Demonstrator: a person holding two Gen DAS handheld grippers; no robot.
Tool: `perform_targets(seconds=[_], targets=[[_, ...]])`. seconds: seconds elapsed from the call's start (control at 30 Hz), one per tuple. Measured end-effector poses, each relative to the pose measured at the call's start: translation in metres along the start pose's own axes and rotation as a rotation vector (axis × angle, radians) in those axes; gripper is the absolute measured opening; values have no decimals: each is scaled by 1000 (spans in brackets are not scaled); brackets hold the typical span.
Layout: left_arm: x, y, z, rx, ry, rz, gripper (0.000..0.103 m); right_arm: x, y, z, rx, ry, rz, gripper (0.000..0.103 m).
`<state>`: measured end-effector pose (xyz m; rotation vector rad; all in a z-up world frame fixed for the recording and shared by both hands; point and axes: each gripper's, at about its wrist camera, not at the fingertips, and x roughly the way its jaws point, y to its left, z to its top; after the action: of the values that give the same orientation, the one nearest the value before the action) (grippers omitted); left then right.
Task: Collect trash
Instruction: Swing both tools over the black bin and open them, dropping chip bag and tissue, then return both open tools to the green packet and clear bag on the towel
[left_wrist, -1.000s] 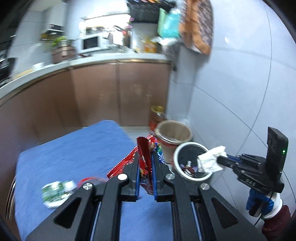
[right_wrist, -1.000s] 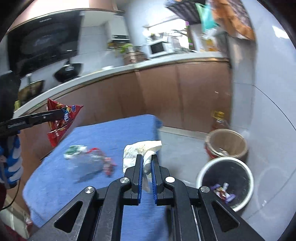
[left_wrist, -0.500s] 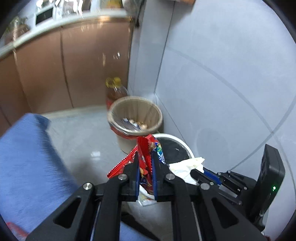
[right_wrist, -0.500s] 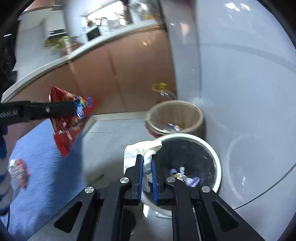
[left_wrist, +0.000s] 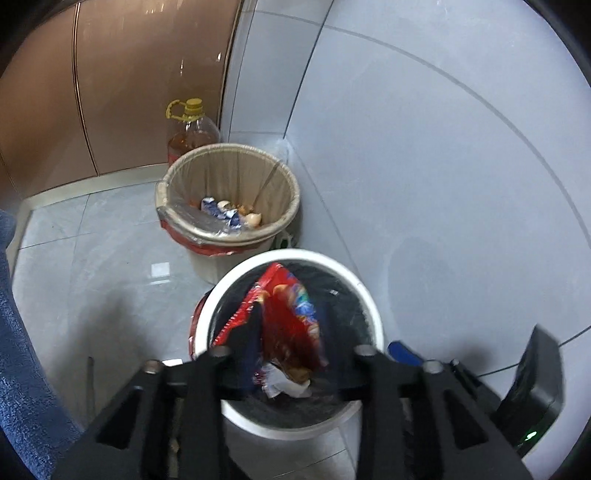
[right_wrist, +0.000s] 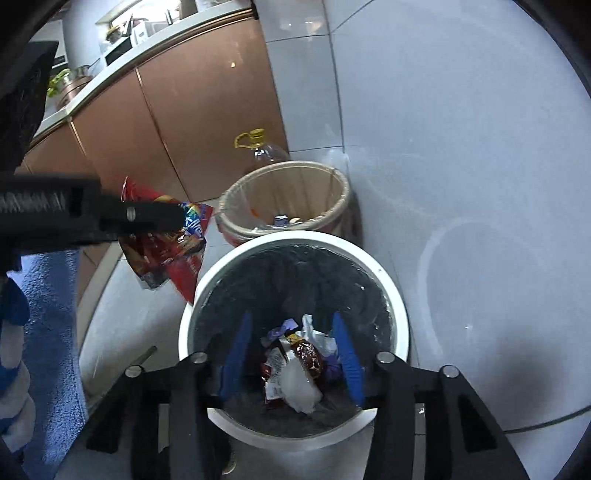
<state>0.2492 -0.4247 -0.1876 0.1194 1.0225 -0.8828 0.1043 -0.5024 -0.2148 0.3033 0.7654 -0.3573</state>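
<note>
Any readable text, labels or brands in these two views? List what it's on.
None reads cleanly.
Red snack bag: colourful brand lettering, too blurred and creased to quote.
Wrappers in the white bin: print too small.
Oil bottle: no label text visible.
Wrappers in the beige bin: unreadable.

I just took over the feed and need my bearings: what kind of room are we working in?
Most likely a home kitchen: brown base cabinets under a countertop with appliances, a cooking-oil jug on the tiled floor, and two bins, one white, one lined.
</note>
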Motion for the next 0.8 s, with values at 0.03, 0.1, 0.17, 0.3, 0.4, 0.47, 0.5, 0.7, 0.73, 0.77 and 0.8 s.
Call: perform_targets(seconds=[0.03,0.1,0.17,0.3,0.4,0.47,0.5,0.7,0.73,0.77,0.8], targets=[[-5,-1,1,-3,-15,-7,43,-1,-1,-1,2,1,0,45],[-18,-2,2,-8,-37,-15,45,-5,1,-2,6,4,-4,47],[-30,-2,4,-18,-53,-11,45,-13,5,-1,12,-6,-6,49],[-67,3,2,-49,-106,-14,45,-43,20,7,-8,-60,-3,56],[-107,5,-3,-58,-165,-1,46,-65,34,15,-25,-98,12,57],[-140,5,-10,-57,-220,14,46,-86,46,19,-40,-134,30,58],[-151,6,-14,-57,-237,17,46,-93,50,20,-48,-148,38,59],[-241,17,-55,-49,-354,78,55,-155,93,26,-122,-251,113,63],[-251,19,-61,-49,-368,88,57,-162,99,27,-132,-262,123,64],[-264,22,-70,-49,-385,98,58,-169,106,27,-147,-274,134,65],[-281,26,-81,-49,-406,116,58,-181,115,27,-169,-288,149,65]])
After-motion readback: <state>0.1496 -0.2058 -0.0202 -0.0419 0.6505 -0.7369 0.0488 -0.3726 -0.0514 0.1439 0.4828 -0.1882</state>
